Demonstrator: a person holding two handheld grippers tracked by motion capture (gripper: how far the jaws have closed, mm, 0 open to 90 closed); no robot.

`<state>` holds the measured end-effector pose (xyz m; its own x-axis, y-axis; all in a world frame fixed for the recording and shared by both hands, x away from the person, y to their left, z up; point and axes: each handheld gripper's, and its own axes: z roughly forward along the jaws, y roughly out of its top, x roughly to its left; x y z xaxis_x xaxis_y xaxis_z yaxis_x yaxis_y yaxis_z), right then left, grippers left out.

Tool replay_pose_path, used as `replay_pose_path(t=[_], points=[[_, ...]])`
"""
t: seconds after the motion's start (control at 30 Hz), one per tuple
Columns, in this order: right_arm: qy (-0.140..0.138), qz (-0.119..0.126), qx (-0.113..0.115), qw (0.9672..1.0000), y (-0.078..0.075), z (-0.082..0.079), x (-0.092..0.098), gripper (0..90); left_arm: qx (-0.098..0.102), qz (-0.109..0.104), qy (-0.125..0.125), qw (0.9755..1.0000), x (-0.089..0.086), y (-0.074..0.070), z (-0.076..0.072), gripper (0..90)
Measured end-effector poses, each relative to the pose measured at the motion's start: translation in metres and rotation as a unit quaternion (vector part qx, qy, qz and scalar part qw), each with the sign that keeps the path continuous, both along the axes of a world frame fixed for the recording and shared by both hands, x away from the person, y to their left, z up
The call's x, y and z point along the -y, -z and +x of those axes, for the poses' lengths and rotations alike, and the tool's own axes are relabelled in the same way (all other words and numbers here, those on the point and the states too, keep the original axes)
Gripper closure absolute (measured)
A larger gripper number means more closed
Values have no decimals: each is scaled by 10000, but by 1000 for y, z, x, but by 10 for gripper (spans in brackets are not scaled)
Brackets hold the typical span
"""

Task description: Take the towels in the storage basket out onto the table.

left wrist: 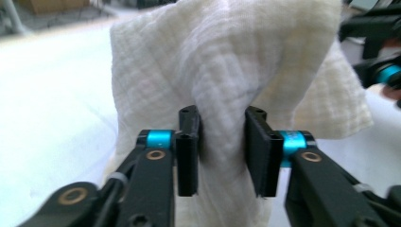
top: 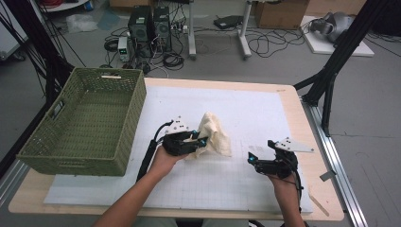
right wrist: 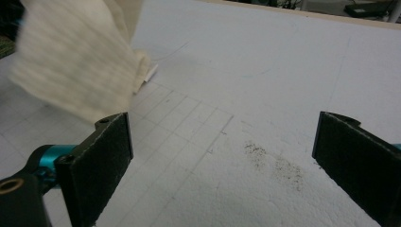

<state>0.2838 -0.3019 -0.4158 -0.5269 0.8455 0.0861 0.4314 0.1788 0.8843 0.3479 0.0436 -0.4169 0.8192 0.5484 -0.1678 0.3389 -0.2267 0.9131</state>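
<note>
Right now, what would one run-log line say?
left gripper: cloth between jaws | right gripper: open, holding nothing, over mat | basket: left of cloth

Light wood table (top: 289, 101) topped with a white gridded mat (top: 246, 118), green woven basket (top: 90, 120) at its left edge. Grey floor (top: 364, 109) behind, two black PC towers (top: 150, 26) in a cable tangle, white desk legs (top: 243, 33), cardboard box (top: 281, 13), black frame struts (top: 338, 56) on both sides. Even indoor light
</note>
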Motion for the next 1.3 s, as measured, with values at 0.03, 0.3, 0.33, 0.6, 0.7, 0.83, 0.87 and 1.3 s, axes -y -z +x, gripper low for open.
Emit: replay_pose_path(t=[0.03,0.3,0.33,0.6,0.7,0.83,0.87,1.3], points=[[9,8,1,10000,0,0,0,50,-160,39,-120,9998,2,5,3,574],[12,-15,-53,10000,2,1,2,50,-359,132,-345,9987,-8,6,-2,238],[13,-9,-59,10000,2,1,2,50,-355,129,-365,9986,-12,5,-3,224],[16,-60,-75,10000,3,2,0,50,-50,-124,-495,9987,-47,-11,-16,224],[27,-51,-104,9999,3,2,0,50,-18,-277,-620,9977,-63,-11,-20,232],[26,-81,-93,9999,4,3,0,50,-3,-317,-763,9966,-79,-10,-26,237],[26,-73,-93,9999,3,2,0,50,-20,-346,-750,9966,-82,-9,-28,241],[118,-24,-142,9998,2,6,2,50,-38,-366,-889,9954,-90,-5,-37,248]])
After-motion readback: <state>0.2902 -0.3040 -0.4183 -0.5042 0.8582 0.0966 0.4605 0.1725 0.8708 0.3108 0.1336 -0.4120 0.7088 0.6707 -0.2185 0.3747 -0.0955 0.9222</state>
